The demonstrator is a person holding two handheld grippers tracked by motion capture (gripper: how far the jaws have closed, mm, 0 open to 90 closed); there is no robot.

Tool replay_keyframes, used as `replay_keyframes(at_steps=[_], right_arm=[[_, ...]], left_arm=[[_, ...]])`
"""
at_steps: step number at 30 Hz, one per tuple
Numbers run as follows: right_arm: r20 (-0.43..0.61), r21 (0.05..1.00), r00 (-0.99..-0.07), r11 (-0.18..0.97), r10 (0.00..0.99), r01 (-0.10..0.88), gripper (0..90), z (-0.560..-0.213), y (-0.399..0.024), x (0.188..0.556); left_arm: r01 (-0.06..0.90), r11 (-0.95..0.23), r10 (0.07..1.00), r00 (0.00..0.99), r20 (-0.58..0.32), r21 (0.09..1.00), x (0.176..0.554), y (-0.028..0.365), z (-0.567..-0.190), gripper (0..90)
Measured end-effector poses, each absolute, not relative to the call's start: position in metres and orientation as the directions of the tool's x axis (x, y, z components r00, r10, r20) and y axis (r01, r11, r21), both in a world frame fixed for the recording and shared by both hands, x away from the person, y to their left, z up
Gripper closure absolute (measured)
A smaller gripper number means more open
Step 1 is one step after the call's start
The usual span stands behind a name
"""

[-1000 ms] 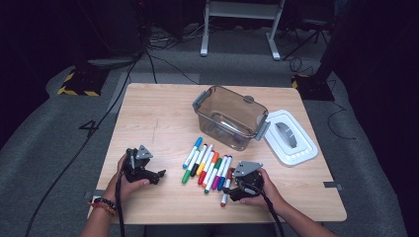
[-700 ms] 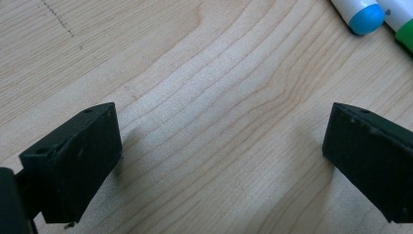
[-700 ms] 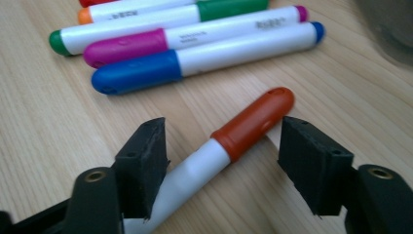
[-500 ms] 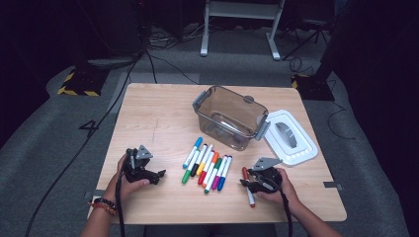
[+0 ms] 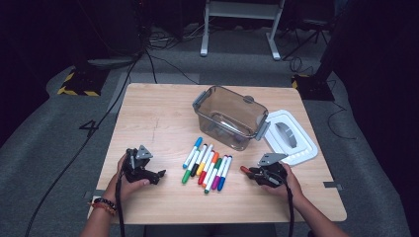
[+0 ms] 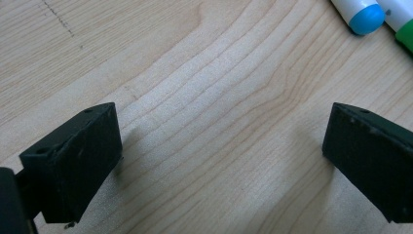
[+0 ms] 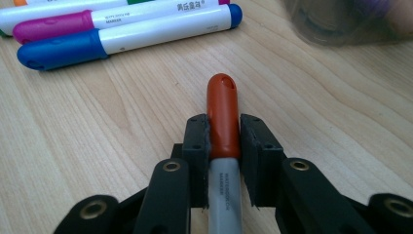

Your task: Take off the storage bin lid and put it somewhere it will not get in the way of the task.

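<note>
High view: my right gripper (image 5: 253,172) has just closed on the red marker (image 5: 244,170), right of the marker row (image 5: 207,165), near the bin (image 5: 230,116). Left gripper (image 5: 157,175) rests on the table (image 5: 158,113).
Left gripper view: jaws wide apart over bare wood.
Right gripper view: pads (image 7: 197,146) clamp the marker's cap.

A marker with an orange-red cap (image 7: 222,113) and a pale grey barrel printed with small dark lettering is sitting clamped between two black jaws, which are pressing on it where cap meets barrel. It is lying nearly level just above the worktop (image 5: 163,108), its rounded cap end sticking out past the jaws. It is hanging in the half nearer the worktop's front edge, right of middle (image 5: 245,170), capped and whole.
</note>
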State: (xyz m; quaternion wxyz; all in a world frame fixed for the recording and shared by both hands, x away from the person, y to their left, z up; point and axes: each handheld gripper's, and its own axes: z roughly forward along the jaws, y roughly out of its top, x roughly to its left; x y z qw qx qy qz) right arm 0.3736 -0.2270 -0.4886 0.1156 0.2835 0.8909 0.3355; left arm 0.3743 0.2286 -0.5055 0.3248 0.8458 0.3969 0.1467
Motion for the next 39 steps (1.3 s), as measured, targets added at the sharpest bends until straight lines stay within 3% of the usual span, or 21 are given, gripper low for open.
replay_keyframes(at_steps=[19, 30, 39], right_arm=[[0.006, 0.787, -0.745, 0.456, 0.667, 0.415, 74.9, -0.454, -0.275, 0.377], [0.006, 0.865, -0.731, 0.363, 0.683, 0.346, 74.9, -0.411, -0.297, 0.377], [-0.048, 0.885, -0.748, 0.375, 0.662, 0.275, 74.9, -0.367, -0.296, 0.384]], left_arm=[[0.578, -0.473, 0.767, 0.642, -0.012, 0.665, 0.374, 0.229, -0.506, 1.2], [0.578, -0.473, 0.767, 0.642, -0.012, 0.665, 0.374, 0.229, -0.506, 1.2], [0.578, -0.473, 0.767, 0.641, -0.012, 0.665, 0.374, 0.228, -0.506, 1.2]])
